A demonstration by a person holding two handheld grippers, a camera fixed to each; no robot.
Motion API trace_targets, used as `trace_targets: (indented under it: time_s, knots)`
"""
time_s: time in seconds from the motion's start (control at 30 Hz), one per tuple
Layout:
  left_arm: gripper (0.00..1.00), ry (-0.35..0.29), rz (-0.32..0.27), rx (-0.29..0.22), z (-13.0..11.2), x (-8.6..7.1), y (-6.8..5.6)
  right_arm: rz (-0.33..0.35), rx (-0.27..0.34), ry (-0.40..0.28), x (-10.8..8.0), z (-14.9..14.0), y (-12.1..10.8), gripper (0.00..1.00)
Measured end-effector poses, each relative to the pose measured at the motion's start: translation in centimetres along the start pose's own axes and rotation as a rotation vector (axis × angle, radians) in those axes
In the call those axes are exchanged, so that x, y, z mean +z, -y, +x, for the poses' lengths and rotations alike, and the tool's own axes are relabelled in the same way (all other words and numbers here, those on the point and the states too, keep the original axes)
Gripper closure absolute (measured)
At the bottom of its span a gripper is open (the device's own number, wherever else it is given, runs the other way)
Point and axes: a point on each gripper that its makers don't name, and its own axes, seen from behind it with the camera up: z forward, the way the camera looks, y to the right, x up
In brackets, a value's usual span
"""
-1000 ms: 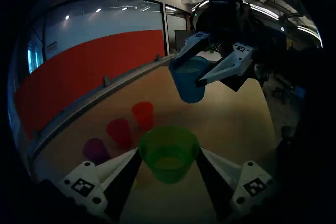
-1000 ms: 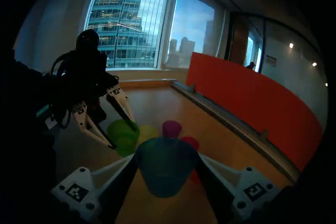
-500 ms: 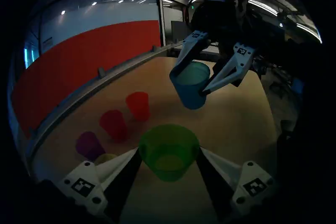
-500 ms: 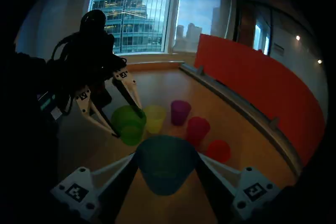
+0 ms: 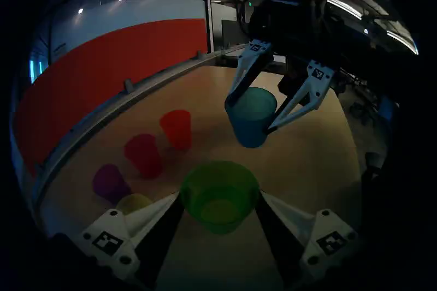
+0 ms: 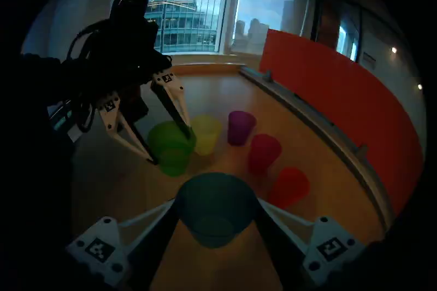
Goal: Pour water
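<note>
In the left gripper view, my left gripper (image 5: pixel 219 203) is shut on a green cup (image 5: pixel 219 195) held upright over the wooden table (image 5: pixel 311 143). Beyond it the right gripper (image 5: pixel 250 113) holds a blue cup (image 5: pixel 250 116) in the air, slightly tilted. In the right gripper view, my right gripper (image 6: pixel 216 214) is shut on that blue cup (image 6: pixel 216 214), and the left gripper (image 6: pixel 169 146) with the green cup (image 6: pixel 171 146) shows farther off at left. Whether either cup holds water is too dim to tell.
Several cups stand in a row on the table: yellow (image 6: pixel 206 134), purple (image 6: pixel 240 126), dark red (image 6: pixel 263 153) and orange-red (image 6: pixel 289 186). An orange-red partition wall (image 6: pixel 349 100) with a rail runs along the table's side. A person in dark clothing (image 5: pixel 295 12) holds the grippers.
The blue cup has come lower and nearer to the green cup. Both views tilted down, so the row of cups shows more fully.
</note>
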Motion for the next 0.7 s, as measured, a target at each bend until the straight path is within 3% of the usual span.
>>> trace_targets:
  time_s: [0.7]
  knots:
    - [0.12, 0.053, -0.028, -0.006, -2.9, 2.3, -0.5, 0.024, 0.041, 0.015, 2.5, -2.4, 1.0, 0.07]
